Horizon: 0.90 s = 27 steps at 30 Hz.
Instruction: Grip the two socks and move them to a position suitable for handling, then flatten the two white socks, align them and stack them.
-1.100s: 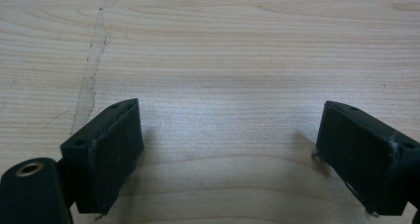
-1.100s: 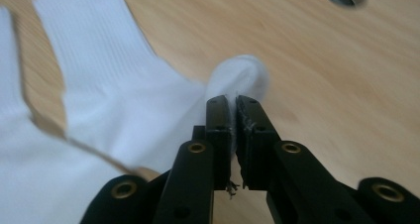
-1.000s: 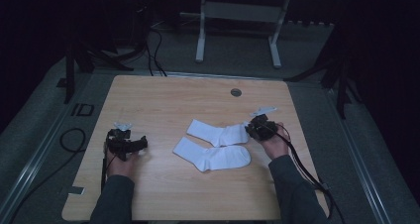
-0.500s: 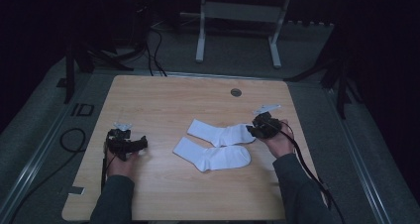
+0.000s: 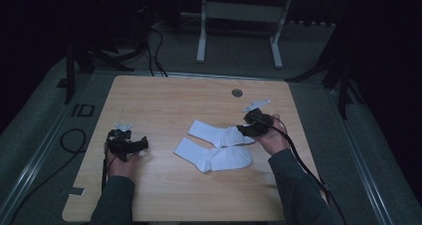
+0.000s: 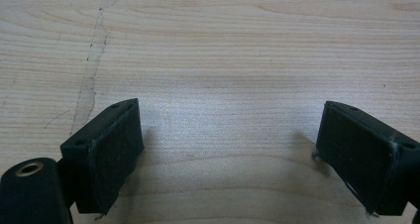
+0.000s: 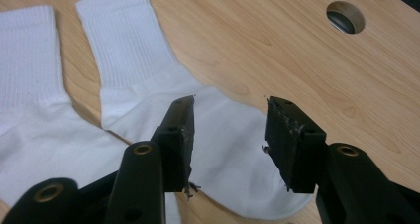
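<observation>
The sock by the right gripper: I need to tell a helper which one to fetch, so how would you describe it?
On the wooden table, two white socks lie side by side near the middle. The sock you want is the one farther from the person, its toe end under the open right gripper. The near sock lies closer to the table's front edge.

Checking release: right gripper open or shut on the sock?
Open. The right gripper has just been opening; its fingers stand apart above the sock, not pinching it.
</observation>
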{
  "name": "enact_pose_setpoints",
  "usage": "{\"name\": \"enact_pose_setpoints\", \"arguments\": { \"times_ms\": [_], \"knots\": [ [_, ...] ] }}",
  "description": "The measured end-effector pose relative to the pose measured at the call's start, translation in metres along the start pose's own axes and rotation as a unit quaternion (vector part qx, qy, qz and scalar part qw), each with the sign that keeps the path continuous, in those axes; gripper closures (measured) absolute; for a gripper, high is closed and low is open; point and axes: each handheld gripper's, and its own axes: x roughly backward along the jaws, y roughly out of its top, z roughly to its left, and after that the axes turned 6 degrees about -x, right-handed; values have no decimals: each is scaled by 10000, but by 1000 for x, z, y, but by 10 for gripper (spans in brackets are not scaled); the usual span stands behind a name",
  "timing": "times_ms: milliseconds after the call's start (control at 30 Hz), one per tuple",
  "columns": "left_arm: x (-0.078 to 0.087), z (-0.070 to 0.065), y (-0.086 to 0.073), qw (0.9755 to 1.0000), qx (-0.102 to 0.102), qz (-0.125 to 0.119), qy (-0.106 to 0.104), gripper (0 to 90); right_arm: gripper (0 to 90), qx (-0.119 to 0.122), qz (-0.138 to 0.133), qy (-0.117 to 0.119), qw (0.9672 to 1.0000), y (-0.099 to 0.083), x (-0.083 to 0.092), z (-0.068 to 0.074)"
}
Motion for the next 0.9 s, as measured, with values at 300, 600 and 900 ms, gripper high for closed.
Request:
{"name": "enact_pose_setpoints", "arguments": {
  "times_ms": [300, 600, 900],
  "knots": [
    [0, 0, 0, 10000, 11, -9, 1, 108, 511, 190, 5, 81, 9998, 8, 0, 8],
    [0, 0, 0, 10000, 1, 0, 1, 108, 506, 367, 6, 188, 9992, 17, -6, 15],
    [0, 0, 0, 10000, 3, -1, 2, 108, 509, 486, 97, 234, 9985, 22, -11, 21]
  ]
}}
